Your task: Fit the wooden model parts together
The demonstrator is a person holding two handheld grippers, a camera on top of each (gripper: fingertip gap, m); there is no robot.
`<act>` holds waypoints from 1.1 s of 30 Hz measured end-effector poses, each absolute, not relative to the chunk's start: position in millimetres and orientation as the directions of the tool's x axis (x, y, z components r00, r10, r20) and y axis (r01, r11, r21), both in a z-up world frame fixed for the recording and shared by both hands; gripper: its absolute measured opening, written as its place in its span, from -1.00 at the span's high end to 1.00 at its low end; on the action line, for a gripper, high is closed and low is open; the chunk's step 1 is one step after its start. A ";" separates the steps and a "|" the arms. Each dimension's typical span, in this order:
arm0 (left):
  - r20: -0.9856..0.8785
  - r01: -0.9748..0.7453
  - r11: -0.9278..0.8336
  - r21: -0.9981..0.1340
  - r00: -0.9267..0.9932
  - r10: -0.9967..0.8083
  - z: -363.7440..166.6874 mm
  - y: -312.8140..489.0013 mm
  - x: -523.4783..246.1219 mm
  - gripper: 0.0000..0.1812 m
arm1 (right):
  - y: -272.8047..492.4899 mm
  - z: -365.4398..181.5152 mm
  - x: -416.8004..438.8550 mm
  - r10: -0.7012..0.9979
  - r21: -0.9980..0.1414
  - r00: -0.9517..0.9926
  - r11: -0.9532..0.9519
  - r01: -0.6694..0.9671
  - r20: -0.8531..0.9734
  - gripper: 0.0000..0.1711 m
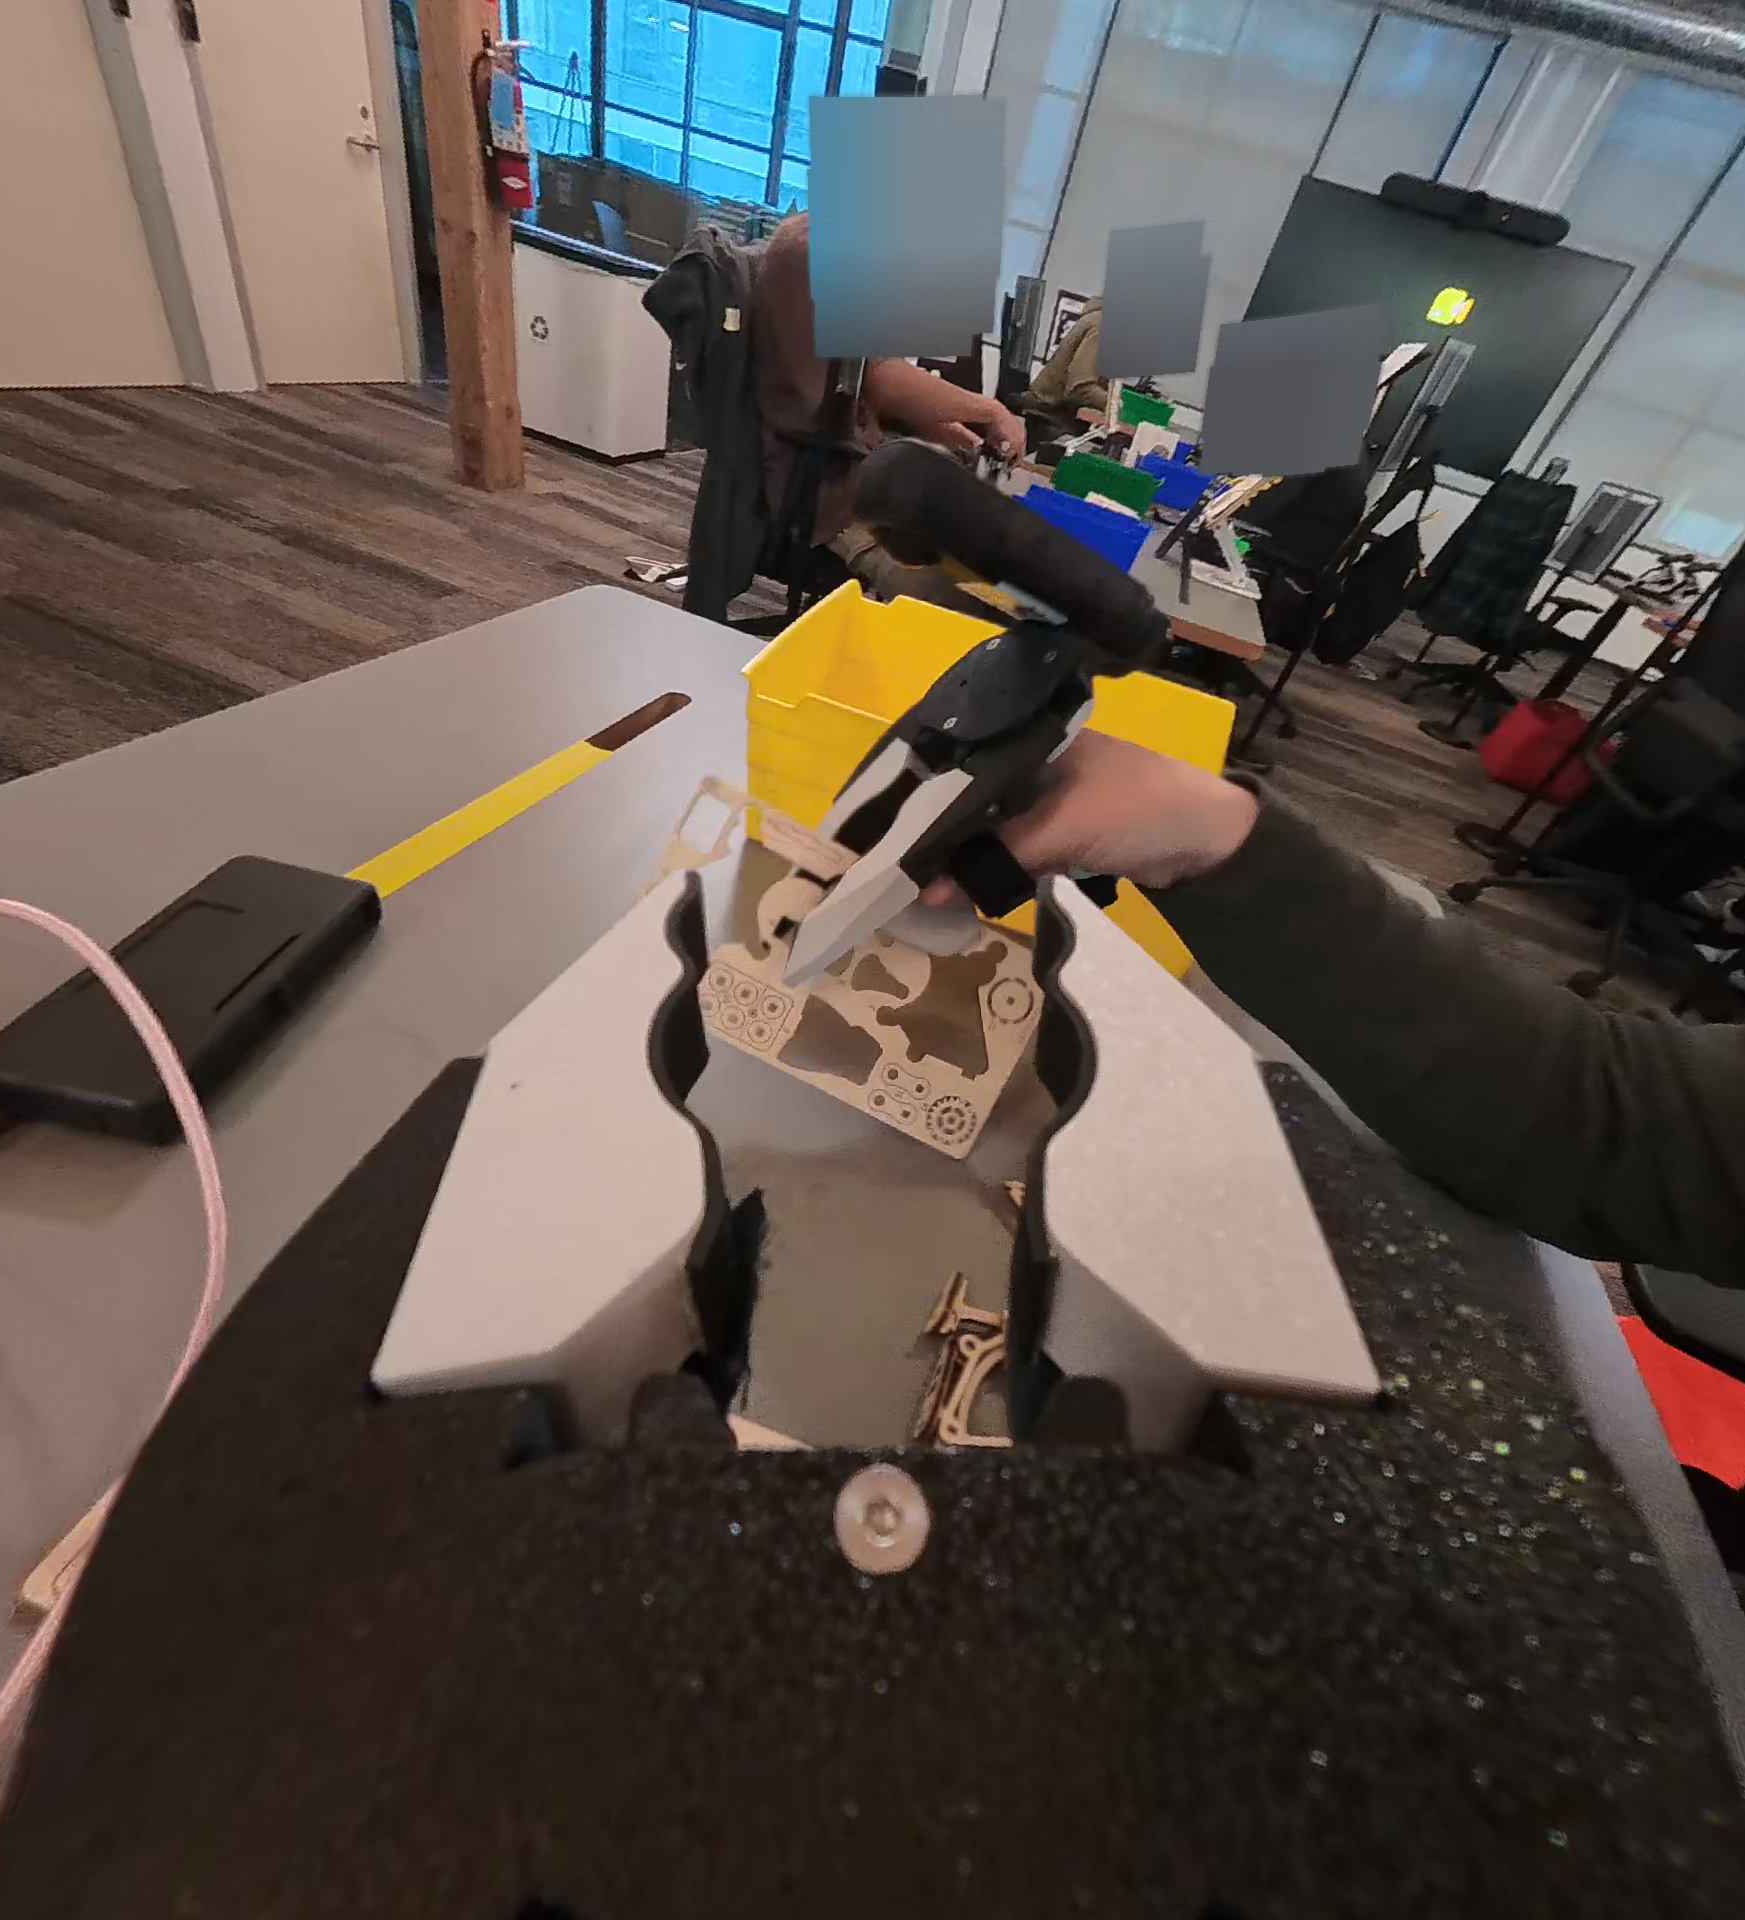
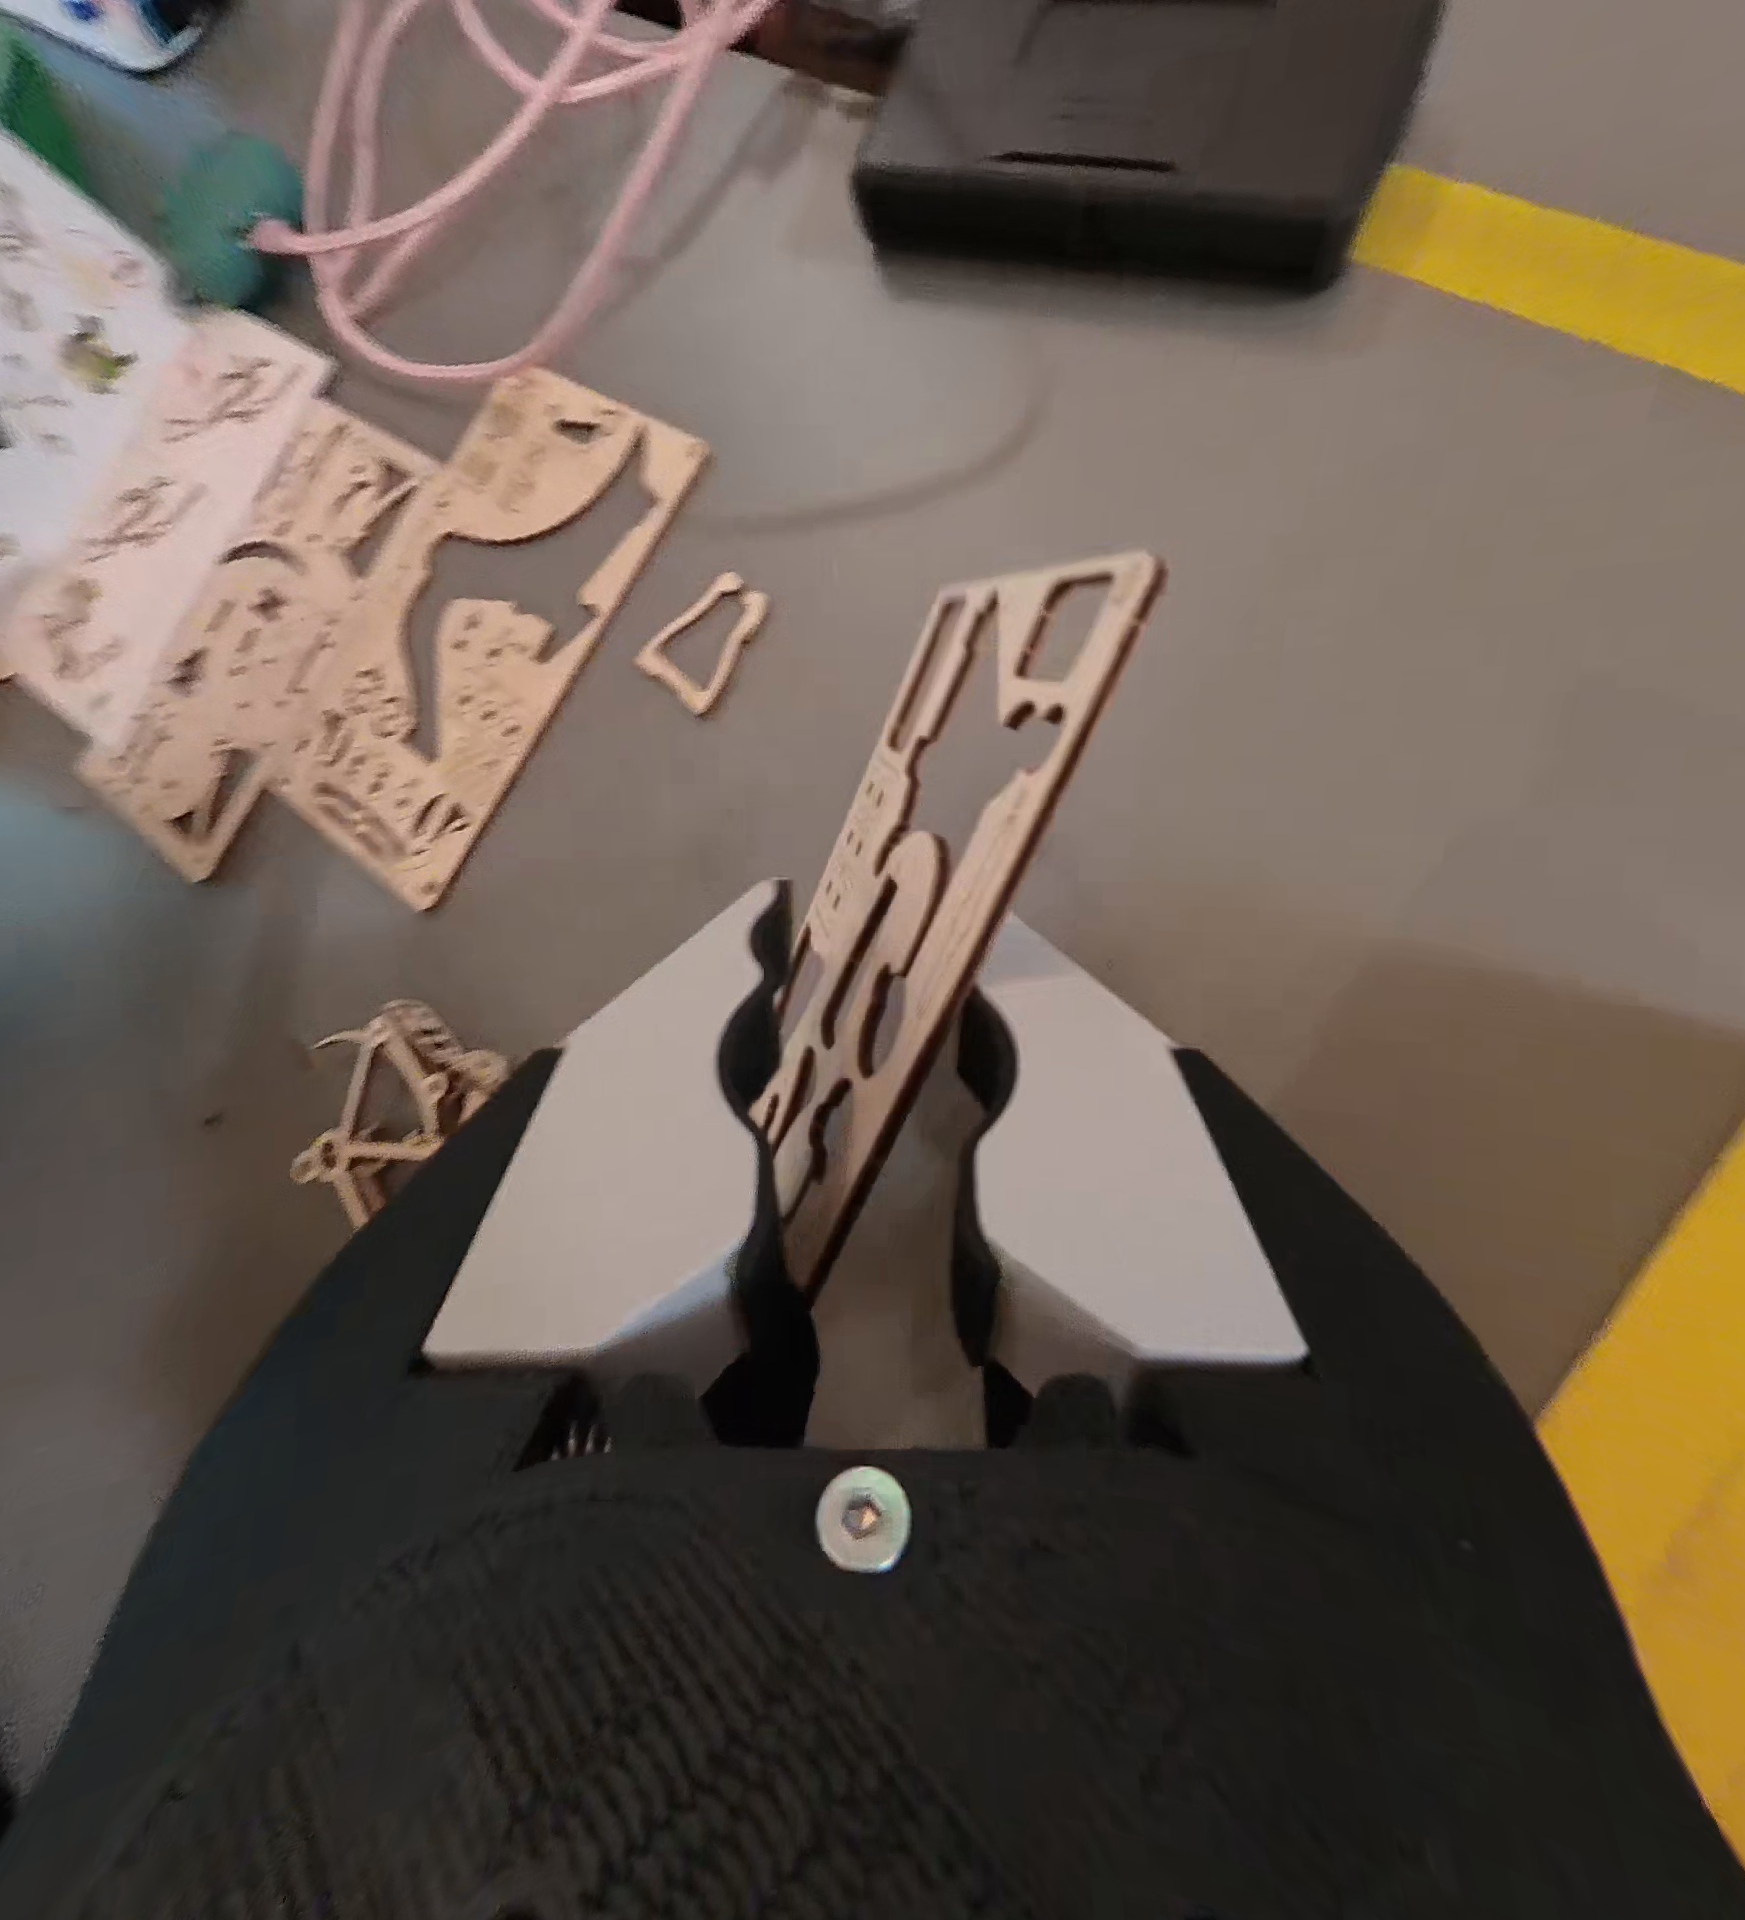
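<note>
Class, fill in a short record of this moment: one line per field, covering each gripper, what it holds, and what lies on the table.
Left gripper: open, empty, above the grey table
Right gripper: shut on a wooden parts sheet, which stands tilted between its fingers
Flat sheets: punched wooden sheets lie on the table
Loose piece: small wooden frame piece beside them
Part-built model: wooden assembly on the table
Other items: black case, pink cable, yellow bin

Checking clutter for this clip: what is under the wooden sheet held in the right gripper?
Under the wooden sheet, only bare grey table shows. Its lower edge sits between the right gripper fingers, hidden.
</note>
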State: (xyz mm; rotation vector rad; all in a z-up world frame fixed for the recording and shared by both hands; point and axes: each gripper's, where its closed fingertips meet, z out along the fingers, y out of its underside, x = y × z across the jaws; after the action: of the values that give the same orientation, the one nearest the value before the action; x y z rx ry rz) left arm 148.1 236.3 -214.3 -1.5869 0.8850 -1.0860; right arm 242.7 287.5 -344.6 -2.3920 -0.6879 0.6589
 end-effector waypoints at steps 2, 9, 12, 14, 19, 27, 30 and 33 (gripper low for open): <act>0.225 -0.032 -0.253 -0.967 0.361 -0.905 -215.8 241.9 145.0 0.33 | 297.9 -349.3 253.2 0.551 -0.626 0.802 -0.715 0.312 -0.229 0.42; 0.205 0.006 -0.232 -0.973 0.490 -0.847 -233.0 271.0 133.9 0.29 | 307.4 -324.3 255.0 0.632 -0.662 0.752 -0.485 0.571 0.187 0.32; 0.174 -0.015 -0.216 -0.976 0.538 -0.824 -252.7 284.0 131.2 0.35 | 288.5 -323.9 215.7 0.794 -0.664 0.556 -0.281 0.693 0.245 0.53; 0.139 0.084 -0.111 -0.990 0.603 -0.785 -247.7 293.7 120.1 0.37 | 273.1 -333.7 188.7 0.876 -0.668 0.429 -0.183 0.721 0.223 0.68; -0.020 0.152 0.206 -0.967 0.755 -0.655 -241.2 292.5 87.7 0.38 | 272.9 -366.6 147.4 0.952 -0.642 0.266 -0.110 0.759 0.152 0.78; -0.249 0.020 0.402 -0.915 0.756 -0.605 -236.0 273.7 94.7 0.47 | 299.9 -396.0 131.8 0.982 -0.521 0.185 -0.144 0.842 0.028 0.80; -0.236 0.031 0.391 -0.920 0.753 -0.615 -237.5 275.2 95.9 0.47 | 302.3 -396.6 129.4 0.982 -0.507 0.188 -0.163 0.847 -0.001 0.90; -0.230 0.062 0.412 -0.909 0.749 -0.621 -231.9 269.9 93.7 0.51 | 302.7 -396.7 129.7 0.979 -0.496 0.204 -0.179 0.850 -0.003 0.98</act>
State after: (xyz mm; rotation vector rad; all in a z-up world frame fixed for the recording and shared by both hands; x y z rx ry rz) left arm 93.7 269.9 -231.9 -1.0705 0.6041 -0.4644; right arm 129.7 302.7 -396.7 -2.0998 -1.7052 0.4562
